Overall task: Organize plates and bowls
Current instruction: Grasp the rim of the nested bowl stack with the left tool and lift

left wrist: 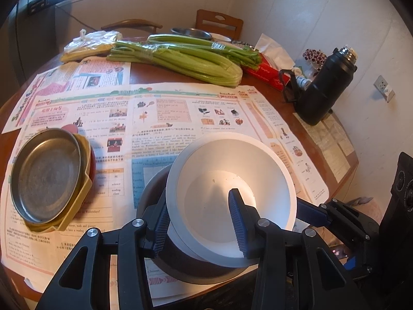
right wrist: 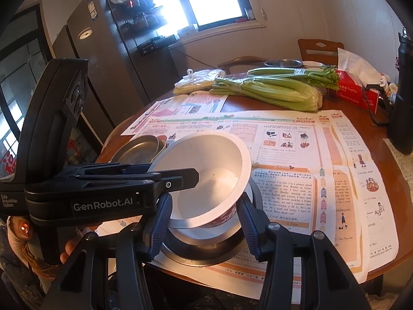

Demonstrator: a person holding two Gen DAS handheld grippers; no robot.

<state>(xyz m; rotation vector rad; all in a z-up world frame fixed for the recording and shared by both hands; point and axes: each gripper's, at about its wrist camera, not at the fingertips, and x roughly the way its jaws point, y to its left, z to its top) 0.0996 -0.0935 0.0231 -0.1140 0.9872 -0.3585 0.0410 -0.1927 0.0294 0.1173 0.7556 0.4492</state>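
Note:
A white bowl [left wrist: 232, 178] with a red pattern on its outside hangs tilted just above a dark metal bowl [left wrist: 196, 271] at the table's near edge. My left gripper [left wrist: 200, 196] is shut on the white bowl's near wall, one finger inside and one outside. In the right wrist view my right gripper [right wrist: 205, 201] clamps the white bowl [right wrist: 206, 160] low down, at its patterned base, over the dark bowl [right wrist: 206, 255]. The left gripper's finger [right wrist: 191, 178] reaches into the bowl there. A metal plate [left wrist: 45, 178] tops a stack on a yellow tray at the left.
Newspaper [left wrist: 180, 108] covers the round wooden table. Celery [left wrist: 185, 56], a plastic bag, a red tissue box [left wrist: 265, 73] and a black thermos [left wrist: 327, 85] line the far side. A steel basin [left wrist: 191, 32] and two chairs stand behind. The wall is close on the right.

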